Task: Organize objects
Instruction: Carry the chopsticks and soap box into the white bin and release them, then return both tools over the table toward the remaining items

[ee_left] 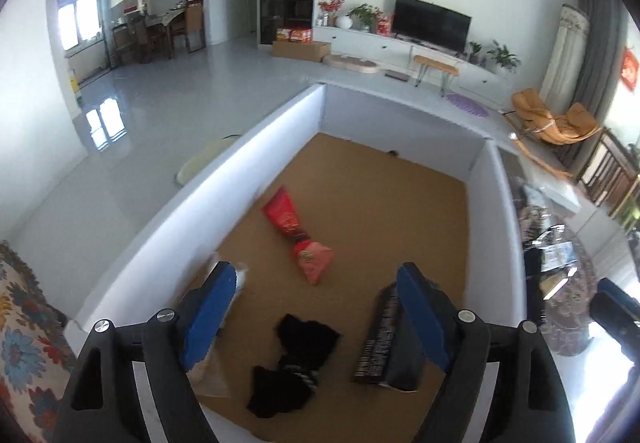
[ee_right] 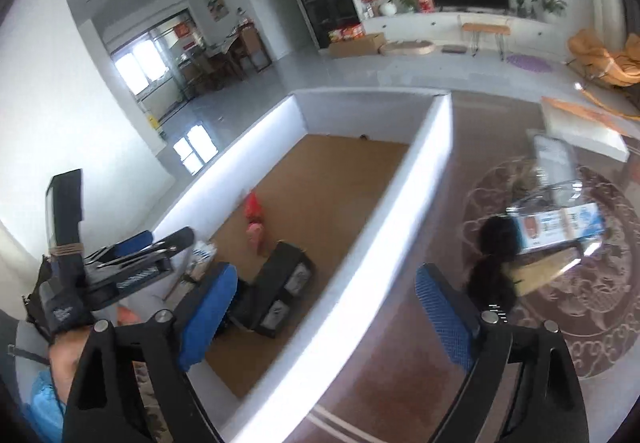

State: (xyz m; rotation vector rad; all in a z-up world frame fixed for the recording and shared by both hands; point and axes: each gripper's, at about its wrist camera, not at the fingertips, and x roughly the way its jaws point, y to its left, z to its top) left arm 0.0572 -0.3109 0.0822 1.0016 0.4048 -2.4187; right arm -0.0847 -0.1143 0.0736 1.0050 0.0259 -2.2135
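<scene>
A large white-walled box [ee_left: 160, 219] with a brown cardboard floor lies below both grippers. On that floor are a red snack bag [ee_left: 282, 213], a pink-red bag [ee_left: 314, 261], a crumpled black cloth [ee_left: 296, 363], a dark printed package [ee_left: 380, 343] and a clear bag [ee_left: 212, 371] by the left wall. My left gripper [ee_left: 316, 303] hangs open above the black cloth with nothing between its blue pads. My right gripper [ee_right: 326, 307] is open and empty over the box's right wall [ee_right: 360, 243]. The dark package [ee_right: 280, 283] and red bag [ee_right: 254, 209] also show there.
Right of the box, a glass table over a patterned round rug [ee_right: 600, 303] holds a blue-and-white carton [ee_right: 560, 223] and a black bundle [ee_right: 492, 255]. A flowered sofa cover [ee_left: 24, 343] is at the left. A person's gloved hand [ee_right: 64, 315] holds the left gripper.
</scene>
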